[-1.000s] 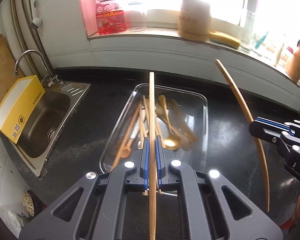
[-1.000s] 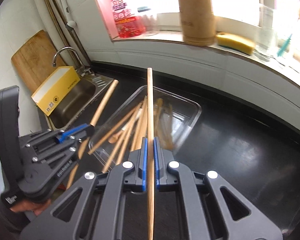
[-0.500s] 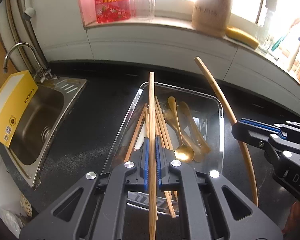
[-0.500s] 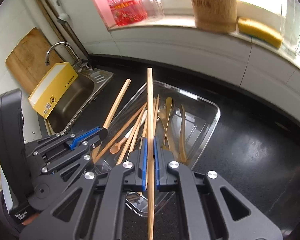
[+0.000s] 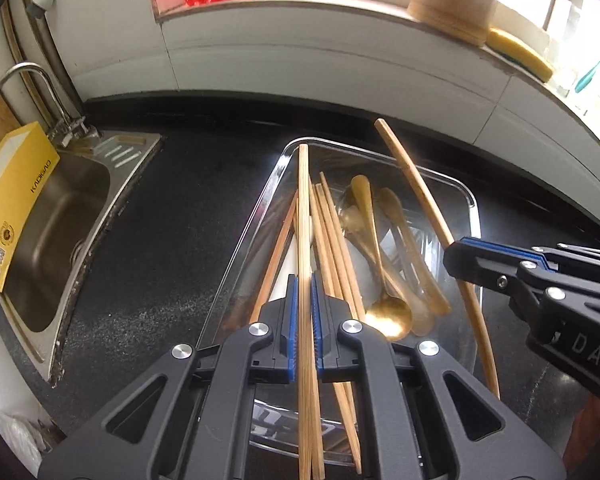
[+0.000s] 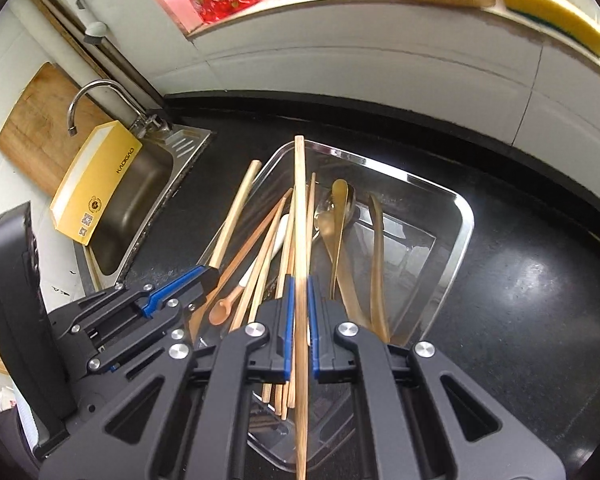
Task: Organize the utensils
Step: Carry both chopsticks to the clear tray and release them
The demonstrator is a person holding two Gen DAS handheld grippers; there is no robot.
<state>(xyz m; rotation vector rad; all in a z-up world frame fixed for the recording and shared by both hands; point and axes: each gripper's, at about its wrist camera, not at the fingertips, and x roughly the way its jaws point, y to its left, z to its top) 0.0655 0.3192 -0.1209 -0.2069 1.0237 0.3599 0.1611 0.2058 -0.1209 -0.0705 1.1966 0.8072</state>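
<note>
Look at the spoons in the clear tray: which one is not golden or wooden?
The white spoon. It lies among the chopsticks at the tray's left side, mostly covered by them; the other spoons are gold or wood-coloured.

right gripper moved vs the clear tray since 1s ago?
Yes. The right gripper has come down and in toward the clear tray, which fills more of its view, chopstick clamped.

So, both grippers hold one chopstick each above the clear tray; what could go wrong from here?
The left gripper and right gripper are close together; their long chopsticks could cross or knock each other. A tip might catch the clear tray rim, or disturb the golden spoon and loose chopsticks.
</note>
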